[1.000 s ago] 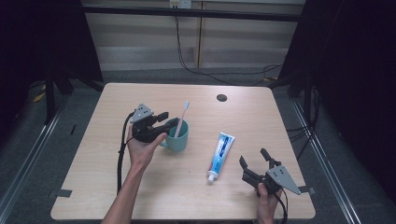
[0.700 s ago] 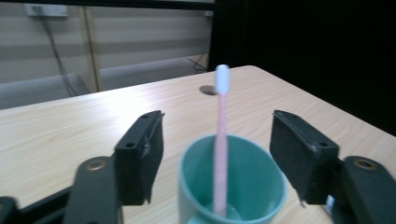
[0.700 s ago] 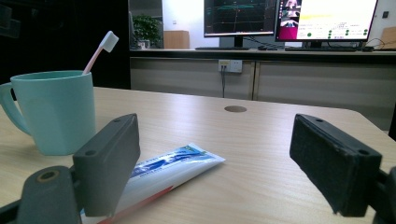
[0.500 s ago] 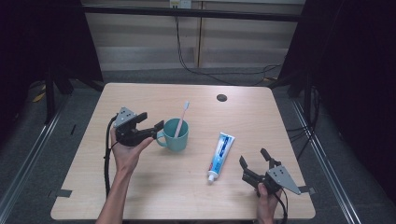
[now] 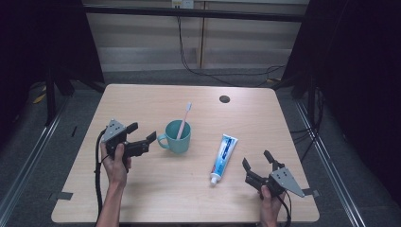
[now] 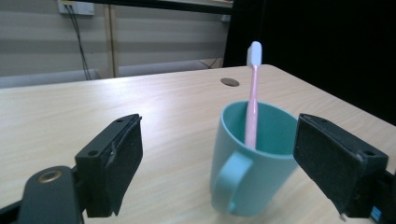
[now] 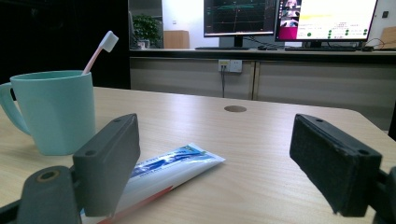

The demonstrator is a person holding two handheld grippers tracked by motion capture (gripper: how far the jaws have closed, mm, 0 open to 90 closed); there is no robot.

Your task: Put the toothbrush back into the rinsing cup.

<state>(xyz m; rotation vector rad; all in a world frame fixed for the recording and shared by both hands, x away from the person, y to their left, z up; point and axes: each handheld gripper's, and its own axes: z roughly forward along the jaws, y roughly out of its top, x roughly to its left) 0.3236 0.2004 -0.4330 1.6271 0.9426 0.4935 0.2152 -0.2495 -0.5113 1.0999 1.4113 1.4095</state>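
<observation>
- At the near edge of the table [image 5: 156,198], two hands come in from the bottom, and each one holds a gripper.
- The right gripper [image 5: 259,166] is low at the right side, held by the right hand [image 5: 267,204]. Its fingers [image 7: 108,162] are spread wide and hold nothing.
- Just past it lies a toothpaste tube [image 5: 224,158], flat on the table. It is white and blue, and its cap end points toward the person. In the right gripper view the tube [image 7: 163,172] lies between the two fingers, but they do not touch it.
- On the left side, the left hand [image 5: 115,163] holds the left gripper [image 5: 141,133]. Its fingers [image 6: 112,163] are spread wide too, and hold nothing. They point at the cup.
- The green cup [image 5: 177,137] stands upright near the middle of the table, just beside the left gripper. Its handle points at that gripper. They are not touching.
- A pink toothbrush [image 5: 183,121] stands in the cup. It leans on the rim, and its white head sticks up and away from the person.
- Farther back there is a small dark round hole [image 5: 224,99] in the table.
- Behind the table are a wall and some black cables [image 5: 189,52] hanging down.
</observation>
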